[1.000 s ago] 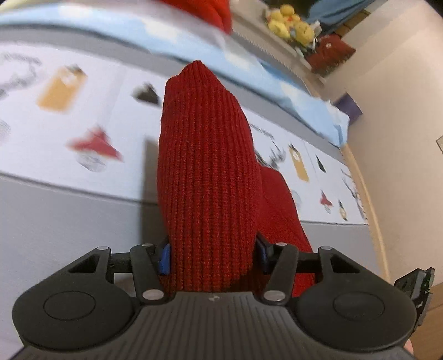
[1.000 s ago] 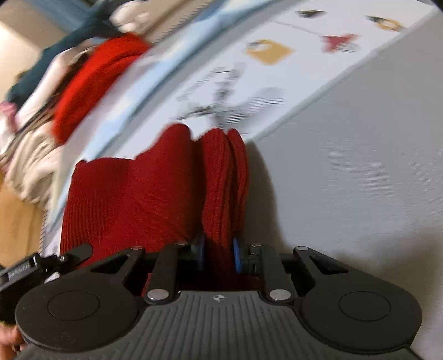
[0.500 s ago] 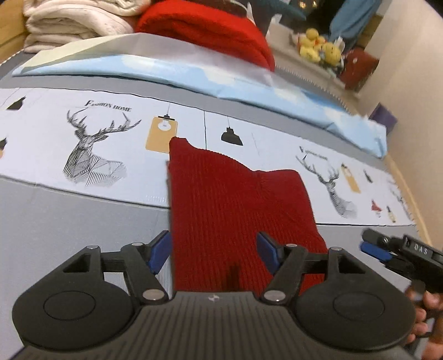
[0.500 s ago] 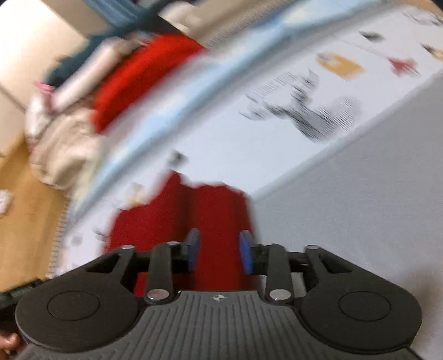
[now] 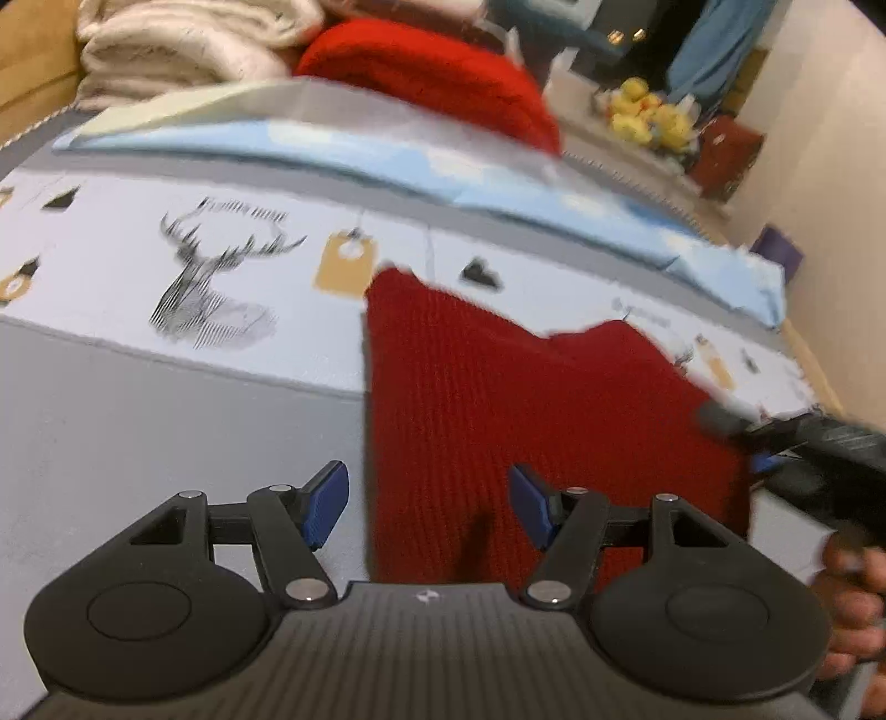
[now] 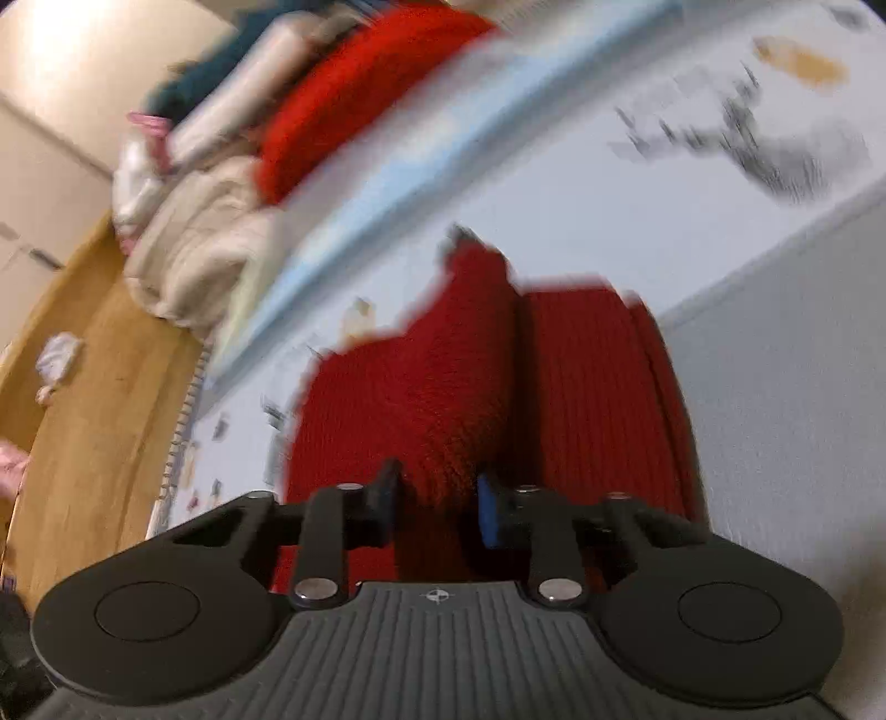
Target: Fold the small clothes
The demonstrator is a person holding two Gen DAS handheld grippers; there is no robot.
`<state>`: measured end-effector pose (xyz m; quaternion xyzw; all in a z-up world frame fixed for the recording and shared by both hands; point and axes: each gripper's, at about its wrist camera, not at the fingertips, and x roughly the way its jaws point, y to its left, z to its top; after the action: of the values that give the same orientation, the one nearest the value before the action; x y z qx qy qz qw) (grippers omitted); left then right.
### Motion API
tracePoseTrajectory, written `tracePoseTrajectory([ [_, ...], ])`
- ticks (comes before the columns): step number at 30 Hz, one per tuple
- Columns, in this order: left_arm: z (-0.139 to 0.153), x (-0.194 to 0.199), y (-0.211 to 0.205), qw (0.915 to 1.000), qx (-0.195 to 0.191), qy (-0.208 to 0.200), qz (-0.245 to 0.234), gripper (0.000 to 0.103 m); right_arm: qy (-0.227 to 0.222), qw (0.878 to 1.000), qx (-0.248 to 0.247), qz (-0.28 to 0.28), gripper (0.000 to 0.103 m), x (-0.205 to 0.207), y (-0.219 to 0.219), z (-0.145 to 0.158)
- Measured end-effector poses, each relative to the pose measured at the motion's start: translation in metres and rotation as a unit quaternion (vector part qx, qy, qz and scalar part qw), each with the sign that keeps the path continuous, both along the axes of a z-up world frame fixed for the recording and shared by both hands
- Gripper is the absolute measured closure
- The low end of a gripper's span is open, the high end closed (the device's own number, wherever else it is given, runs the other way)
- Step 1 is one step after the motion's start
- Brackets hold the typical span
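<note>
A dark red knitted garment lies folded and flat on the bed. My left gripper is open and empty above its near left edge, blue pads spread wide. The right gripper also shows at the right of the left wrist view, over the garment's right edge. In the right wrist view the garment lies just ahead, with a ridge running away from me. My right gripper is open, pads a small way apart above the cloth, nothing held. The view is blurred.
The bed cover is grey with a white deer-print band. A light blue sheet, a bright red knit and cream blankets are piled behind. Yellow plush toys stand at the far right. Wooden floor lies left.
Both grippers let go of the red garment, which now lies flat. The left jaws opened wider and drew back; the right gripper swung over the cloth.
</note>
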<state>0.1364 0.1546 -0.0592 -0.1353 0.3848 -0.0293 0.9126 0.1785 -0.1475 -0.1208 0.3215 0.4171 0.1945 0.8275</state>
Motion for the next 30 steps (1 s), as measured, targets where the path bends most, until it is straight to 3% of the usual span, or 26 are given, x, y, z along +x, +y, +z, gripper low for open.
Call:
tracePoseTrajectory([
  [3, 0.003, 0.002, -0.008, 0.9992, -0.021, -0.025, -0.024, 0.034, -0.118, 0.993, 0.027, 0.002, 0.079, -0.028, -0.017, 0.047],
  [4, 0.003, 0.004, -0.014, 0.9988, -0.022, -0.026, -0.034, 0.034, -0.135, 0.991, 0.018, -0.002, 0.079, -0.036, -0.025, 0.055],
  [6, -0.001, 0.008, -0.028, 0.9985, -0.007, -0.017, -0.051, 0.034, -0.082, 0.996, -0.029, -0.024, 0.079, -0.033, -0.042, 0.045],
  [8, -0.009, 0.015, -0.043, 0.9973, 0.016, 0.005, -0.071, 0.034, 0.026, 0.996, -0.078, -0.017, 0.079, -0.022, -0.054, 0.011],
  [10, -0.025, 0.021, -0.057, 0.9936, 0.054, 0.048, -0.087, 0.034, 0.068, 0.993, -0.098, -0.007, 0.079, -0.016, -0.056, -0.007],
  [13, -0.047, 0.027, -0.066, 0.9851, 0.091, 0.103, -0.104, 0.032, 0.048, 0.993, -0.103, -0.002, 0.078, -0.017, -0.052, -0.005],
  [16, -0.038, 0.021, -0.064, 0.9879, 0.091, 0.073, -0.102, 0.033, 0.067, 0.993, -0.1, -0.004, 0.075, -0.023, -0.052, -0.006],
  [19, -0.029, 0.012, -0.059, 0.9902, 0.079, 0.059, -0.099, 0.033, 0.047, 0.993, -0.107, -0.013, 0.069, -0.024, -0.056, 0.009],
  [23, -0.051, 0.019, -0.059, 0.9815, 0.102, 0.124, -0.104, 0.029, -0.001, 0.994, -0.11, 0.03, 0.055, -0.031, -0.055, 0.027],
  [25, -0.059, 0.022, -0.056, 0.9788, 0.098, 0.148, -0.102, 0.027, 0.02, 0.99, -0.129, 0.06, 0.055, -0.029, -0.05, 0.018],
  [28, -0.055, 0.018, -0.053, 0.9809, 0.091, 0.141, -0.098, 0.027, 0.075, 0.972, -0.199, 0.1, 0.056, -0.027, -0.036, -0.008],
  [30, -0.052, 0.015, -0.054, 0.9811, 0.099, 0.135, -0.098, 0.027, 0.072, 0.971, -0.203, 0.099, 0.059, -0.027, -0.034, -0.009],
])
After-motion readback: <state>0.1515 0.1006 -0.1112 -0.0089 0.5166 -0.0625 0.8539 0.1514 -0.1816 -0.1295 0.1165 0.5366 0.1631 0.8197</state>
